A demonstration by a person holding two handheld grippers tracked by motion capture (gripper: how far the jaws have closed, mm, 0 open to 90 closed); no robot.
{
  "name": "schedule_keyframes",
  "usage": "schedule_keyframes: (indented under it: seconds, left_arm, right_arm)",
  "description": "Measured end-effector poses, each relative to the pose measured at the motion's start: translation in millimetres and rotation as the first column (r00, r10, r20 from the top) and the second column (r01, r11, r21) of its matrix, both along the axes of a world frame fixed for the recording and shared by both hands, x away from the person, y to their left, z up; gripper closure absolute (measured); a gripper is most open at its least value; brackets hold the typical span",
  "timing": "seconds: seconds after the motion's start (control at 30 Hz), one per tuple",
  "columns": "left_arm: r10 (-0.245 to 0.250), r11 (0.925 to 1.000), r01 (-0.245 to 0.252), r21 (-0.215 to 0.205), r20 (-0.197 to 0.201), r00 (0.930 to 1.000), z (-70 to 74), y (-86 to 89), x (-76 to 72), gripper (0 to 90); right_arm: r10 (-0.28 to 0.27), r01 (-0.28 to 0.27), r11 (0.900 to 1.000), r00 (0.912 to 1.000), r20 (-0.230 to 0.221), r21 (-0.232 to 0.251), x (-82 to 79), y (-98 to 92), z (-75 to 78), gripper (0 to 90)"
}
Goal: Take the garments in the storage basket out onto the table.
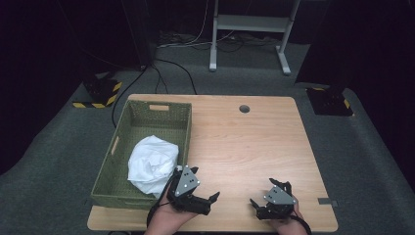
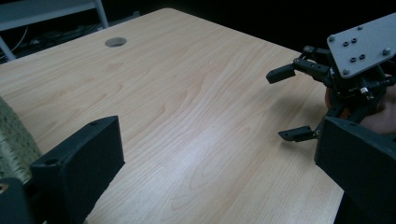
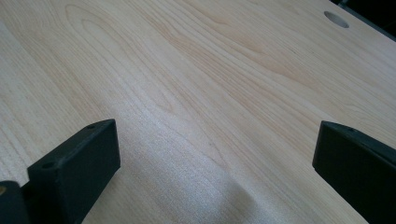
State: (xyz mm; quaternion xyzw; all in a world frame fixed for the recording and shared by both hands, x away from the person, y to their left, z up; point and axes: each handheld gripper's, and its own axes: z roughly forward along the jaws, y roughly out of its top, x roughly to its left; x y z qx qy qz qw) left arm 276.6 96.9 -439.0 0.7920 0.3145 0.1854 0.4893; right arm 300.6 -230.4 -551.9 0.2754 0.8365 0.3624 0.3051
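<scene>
A green woven basket [image 1: 147,113] stands on the left part of the wooden table [image 1: 244,142], and its edge shows in the left gripper view as the basket [image 2: 10,140]. A crumpled white cloth [image 1: 150,164] lies inside it. My left gripper [image 1: 204,183] is held just right of the basket's near corner, open, with nothing between its jaws; its own view shows the left gripper [image 2: 219,154] over bare wood. My right gripper [image 1: 263,192] rests near the front edge, also open and empty. It appears as the right gripper [image 2: 286,105] facing the left one, and in its own view as the right gripper [image 3: 217,154].
A round cable hole [image 1: 244,108] sits near the table's far edge. Bare wood stretches between the grippers and that hole. Beyond the table are grey carpet, cables and a white desk frame [image 1: 249,29]. Yellow-black striped blocks [image 1: 100,93] flank the floor.
</scene>
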Motion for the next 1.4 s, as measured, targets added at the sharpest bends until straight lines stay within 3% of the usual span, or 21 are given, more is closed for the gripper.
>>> schedule_keyframes:
  seconds: [0.47, 0.63, 0.97, 1.4]
  left_arm:
    - [0.032, 0.9994, -0.032, -0.014, -0.025, 0.9992, -0.5, 12.4, 3.7, 1.3]
    - [0.048, 0.9987, -0.049, -0.013, -0.018, 0.9987, 1.0, 18.1, 3.8, 1.3]
    - [0.112, 0.9932, -0.112, -0.031, -0.003, 0.9937, 10.0, 40.9, 5.2, 1.3]
    - [0.17, 0.9854, -0.17, -0.009, 0.014, 0.9853, 12.7, 59.5, 7.1, 1.4]
  right_arm:
    - [0.004, -0.004, 1.0, 1.0, 0.0, 0.004, -0.7, -0.6, 0.2, 0.2]
    - [0.005, -0.005, 1.0, 1.0, -0.001, 0.009, -0.4, -1.0, 0.4, 0.2]
    - [0.011, -0.011, 1.0, 0.9999, -0.004, 0.018, -0.1, -1.8, 0.6, 0.2]
    - [0.017, -0.017, 0.999, 0.9998, -0.009, 0.03, -0.1, -3.0, 1.0, 0.2]
